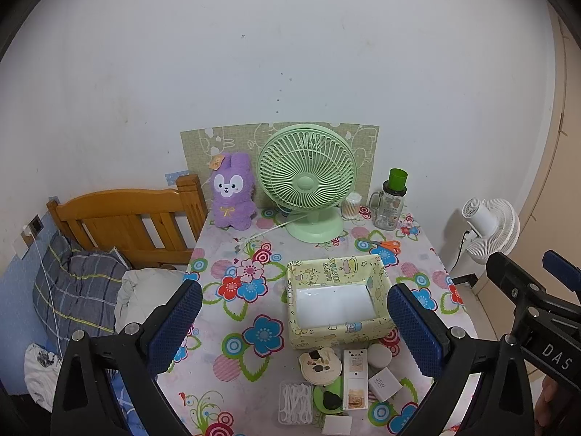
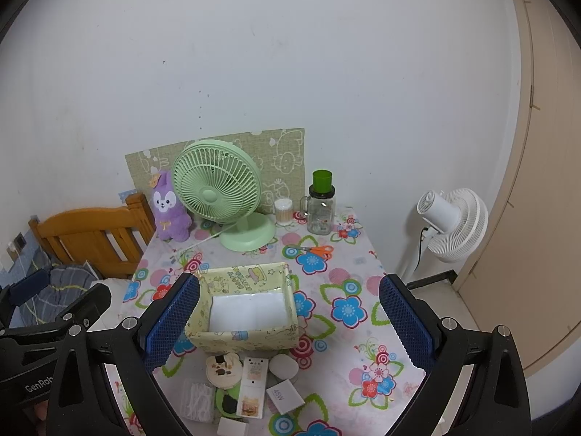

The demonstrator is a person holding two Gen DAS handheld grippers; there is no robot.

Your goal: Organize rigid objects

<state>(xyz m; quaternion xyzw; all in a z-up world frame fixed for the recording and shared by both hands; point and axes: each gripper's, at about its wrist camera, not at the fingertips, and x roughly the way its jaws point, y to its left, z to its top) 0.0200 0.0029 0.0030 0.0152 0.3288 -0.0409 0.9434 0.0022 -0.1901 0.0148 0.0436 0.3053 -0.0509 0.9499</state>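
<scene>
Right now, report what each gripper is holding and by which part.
Nothing is held. The left gripper and right gripper are both open, hanging above the table with nothing between their pads.

white block (image 1: 337,425) cut by btm edge, charger (image 2: 285,396) label tiny

A bedroom: wooden bed frame (image 1: 123,221) beside floral table (image 1: 236,290)

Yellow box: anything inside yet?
No objects: the yellow box shows only a white liner on its floor. The near inside wall is hidden in both views.
</scene>
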